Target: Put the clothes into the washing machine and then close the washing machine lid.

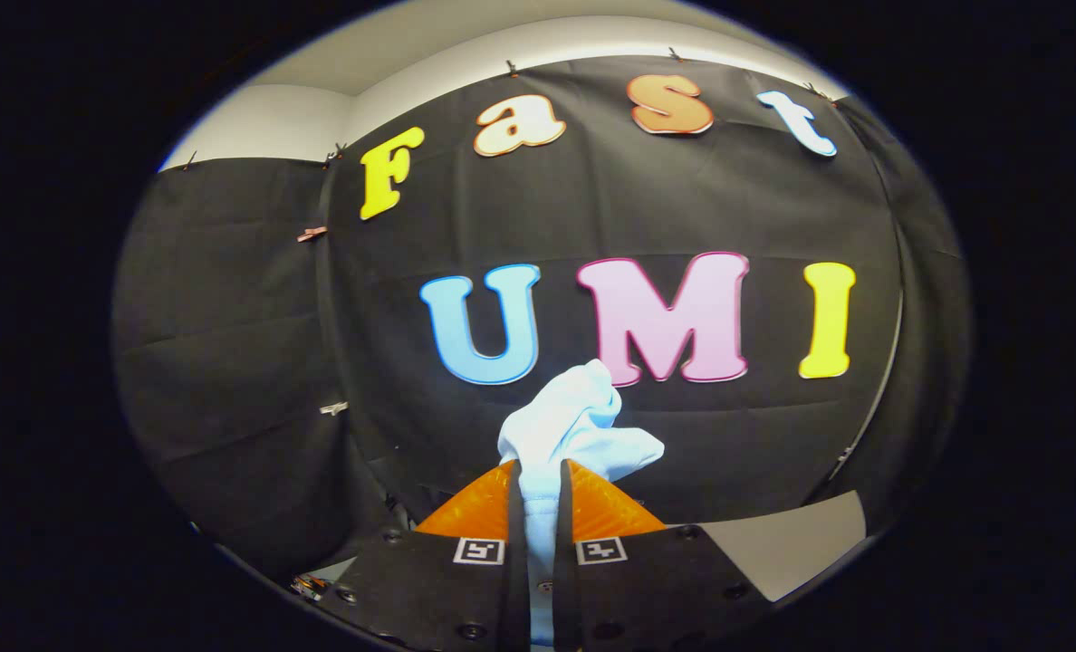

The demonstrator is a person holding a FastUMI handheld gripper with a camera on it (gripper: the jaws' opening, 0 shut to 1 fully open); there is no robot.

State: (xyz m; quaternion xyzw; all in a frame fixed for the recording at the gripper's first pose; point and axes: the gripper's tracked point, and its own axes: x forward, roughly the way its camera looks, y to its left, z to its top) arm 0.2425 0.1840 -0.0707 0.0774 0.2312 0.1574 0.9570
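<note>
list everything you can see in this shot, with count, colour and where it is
cloth: one, pale blue-white, pinched between the fingers and bunching up just beyond them
booth wall: one, black cloth, far beyond the fingers
clips: at least two, small, on the booth wall's seam
flat surface: one, grey, low beside the fingers
upper wall: one, white, above the black cloth
hand-held gripper: one, both fingers closed on the cloth

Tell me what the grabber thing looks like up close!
The gripper has two wedge-shaped fingers with ridged faces, tapering to points. Behind them sit flat black plates with round screws. Each plate carries a small square black-and-white marker near the finger. The fingers are shut on a pale blue cloth.
</note>
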